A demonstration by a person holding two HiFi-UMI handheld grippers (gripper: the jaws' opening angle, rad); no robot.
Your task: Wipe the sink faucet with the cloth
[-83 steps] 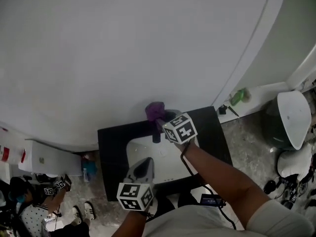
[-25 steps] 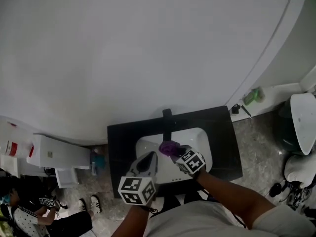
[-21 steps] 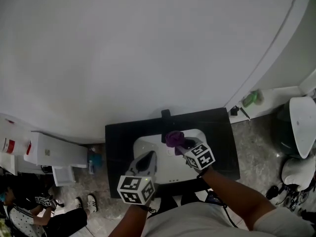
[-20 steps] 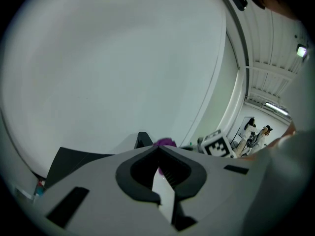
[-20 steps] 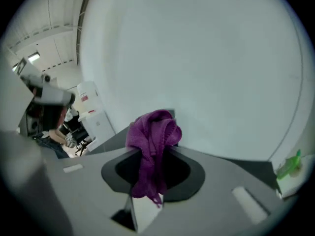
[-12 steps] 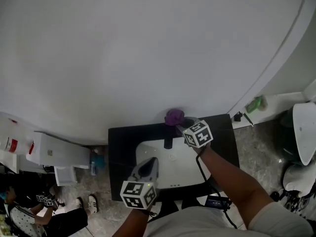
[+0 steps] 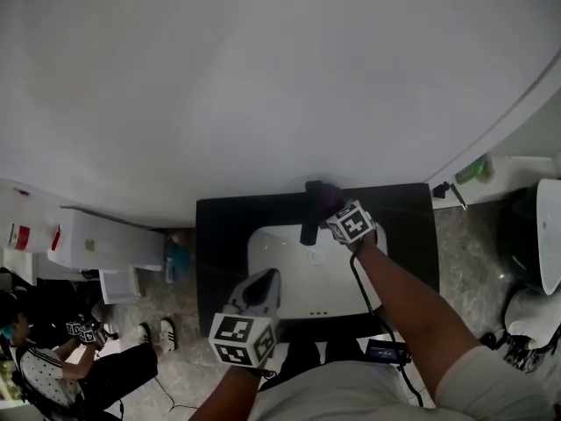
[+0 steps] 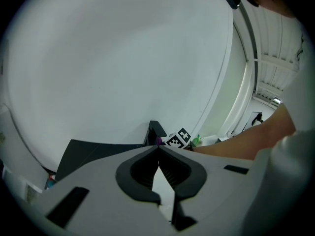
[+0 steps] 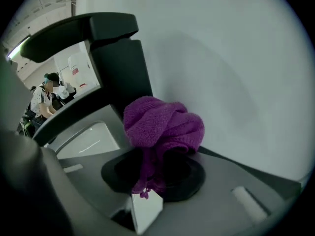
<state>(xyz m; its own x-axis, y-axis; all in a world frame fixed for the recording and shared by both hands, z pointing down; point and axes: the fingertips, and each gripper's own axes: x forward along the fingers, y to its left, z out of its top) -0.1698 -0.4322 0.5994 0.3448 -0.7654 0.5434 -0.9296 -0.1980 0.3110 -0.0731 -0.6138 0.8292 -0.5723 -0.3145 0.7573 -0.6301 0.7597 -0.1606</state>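
While my right gripper [image 9: 153, 168] is clamped on the purple cloth [image 9: 163, 126], the bunched wad sticks up out of its jaws, with a few loose threads hanging down between them; the cloth sits just beside the upright body of the black faucet [image 9: 120, 70], on its right as I look down, though I cannot tell whether the two touch; from the head view the faucet stands at the back edge of the white basin [image 7: 307, 281], which is set into a black countertop [image 7: 219, 244] against a plain white wall [image 7: 263, 77]; my right forearm reaches across the basin's right side to get there; my left gripper [image 8: 158, 154] hangs low at the basin's near left corner, well apart from the faucet, its jaws closed tip to tip with nothing between them; its own view looks up past the faucet to the marker cube [image 8: 178, 138] on my right gripper; a green bottle [image 7: 474, 170] lies on a ledge off to the right; a person [image 7: 39, 367] sits on the floor at lower left.
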